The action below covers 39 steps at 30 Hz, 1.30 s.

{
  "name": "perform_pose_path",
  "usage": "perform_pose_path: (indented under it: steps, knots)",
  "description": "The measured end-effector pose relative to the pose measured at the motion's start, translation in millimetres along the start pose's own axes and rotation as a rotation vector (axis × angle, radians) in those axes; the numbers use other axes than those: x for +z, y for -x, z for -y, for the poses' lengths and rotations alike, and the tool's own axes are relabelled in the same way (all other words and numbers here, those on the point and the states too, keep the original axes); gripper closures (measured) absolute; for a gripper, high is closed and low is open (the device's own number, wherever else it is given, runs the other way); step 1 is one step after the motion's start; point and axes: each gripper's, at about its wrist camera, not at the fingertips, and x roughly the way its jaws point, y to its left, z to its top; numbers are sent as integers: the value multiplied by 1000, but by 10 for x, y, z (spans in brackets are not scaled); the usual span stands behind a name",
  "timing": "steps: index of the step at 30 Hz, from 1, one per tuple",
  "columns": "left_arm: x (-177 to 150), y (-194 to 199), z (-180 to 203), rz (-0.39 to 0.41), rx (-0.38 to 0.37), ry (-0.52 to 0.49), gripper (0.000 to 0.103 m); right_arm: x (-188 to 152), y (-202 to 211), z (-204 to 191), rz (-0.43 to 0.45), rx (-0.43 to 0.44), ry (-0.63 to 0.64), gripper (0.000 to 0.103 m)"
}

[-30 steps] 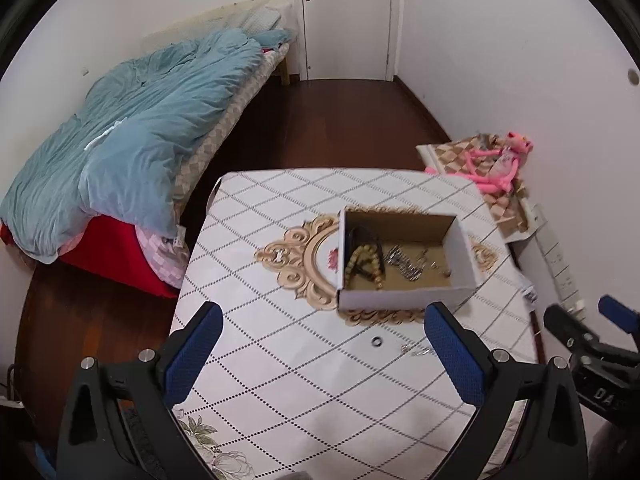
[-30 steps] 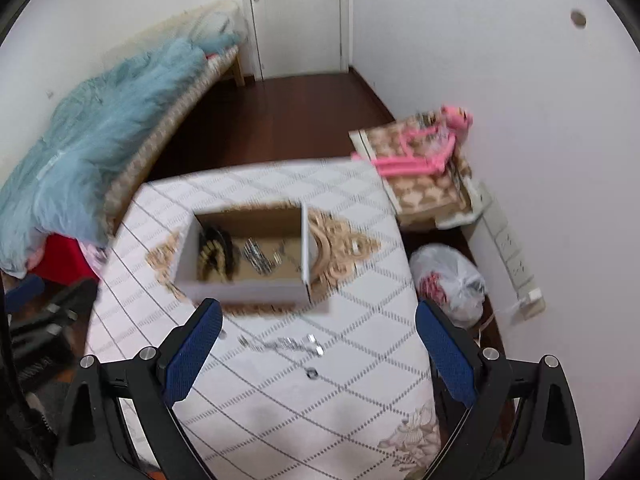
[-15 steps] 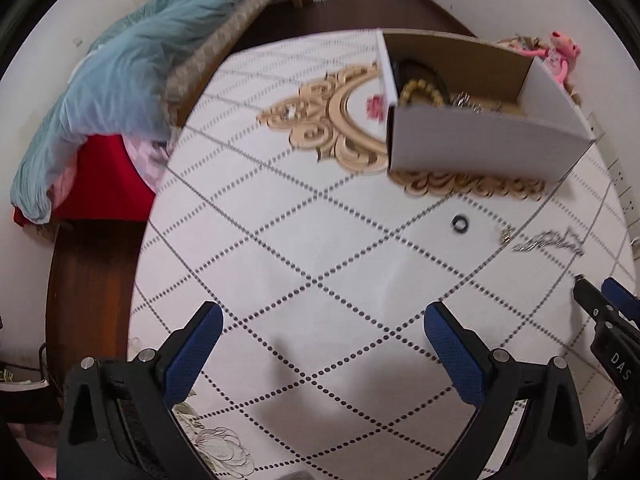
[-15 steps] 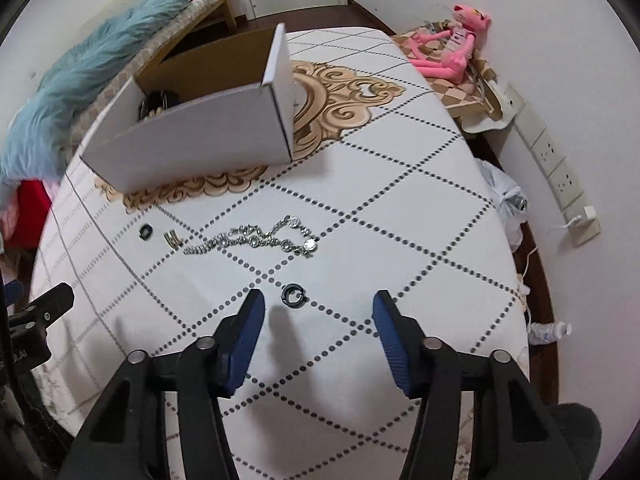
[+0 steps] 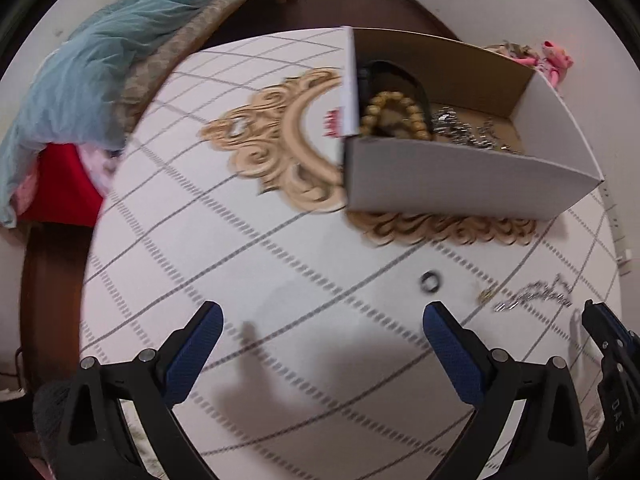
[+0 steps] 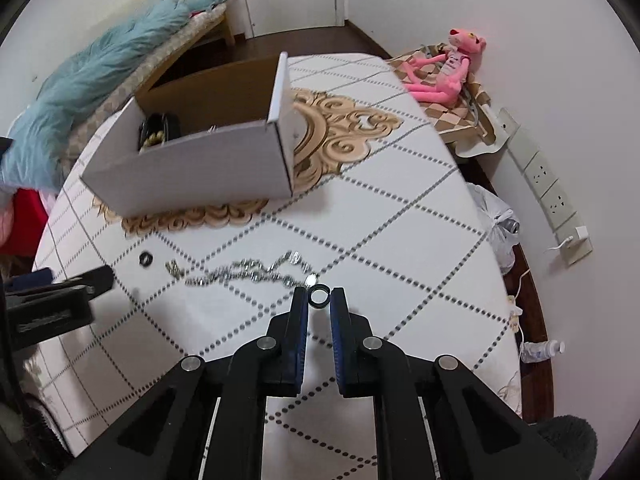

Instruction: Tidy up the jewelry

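**Ring pinched, box lies up and to the left**

Bedroom clutter frames a table point(image 6: 400, 208) under a white cloth with dotted diamonds and a gold scroll medallion at its middle. On that medallion sits an open cardboard box point(image 6: 192, 168), already holding a bead bracelet point(image 5: 394, 114) and a tangle of silver chain.

Right gripper point(image 6: 319, 296) has its fingers drawn nearly together on a small dark ring point(image 6: 319, 295), held at the very tips, face-on to the camera. Whether the ring is just lifted or touching the cloth I cannot tell. Just past the tips, stretched crosswise toward the table's left edge, lies a silver chain point(image 6: 248, 272), then a small clasp-like piece point(image 6: 173, 268) and a second dark ring point(image 6: 146, 259).

From the held ring, the box is ahead and to the left, its long axis running across the table and its near wall facing the gripper (so the ring must, I judge, go up and over that wall before release). The path crosses directly above the chain; a low sweep could drag it.

Left gripper point(image 5: 320, 336) hovers with its fingers spread wide and holding nothing, over the near-left part of the table. It is the nearer one to the second ring, which lies just beyond its right finger point(image 5: 452, 344), so that piece seems the natural pick for it.
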Motion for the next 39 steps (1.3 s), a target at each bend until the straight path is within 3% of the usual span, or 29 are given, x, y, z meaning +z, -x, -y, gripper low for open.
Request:
perform_pose_path:
  steps: [10,12,13,15,23,30,35,39]
  knots:
    - [46,-74,345,36,-72,-106,52,113,-74,175,0,-17,-50,91]
    - [71,-79,365,48,-97,-117,75,110,-82,196,-1,-18,-55,91]
    - [70,-71,396,54,-100,-129,78,107,-86,203,-2,-19,-57,91]
    - [77,-66,424,59,-107,-147,93,101,-81,210,-1,-20,-59,91]
    - [60,100,382,87,-142,-139,93,166,89,224,38,0,-78,91]
    - [113,527,252,143,-207,-97,93,364,402,190,101,63,-103,91]
    - [411,892,218,199,-279,-83,93,684,598,107,144,135,-87,91]
    - [773,895,218,184,-317,-86,93,1029,544,4,138,179,-53,92]
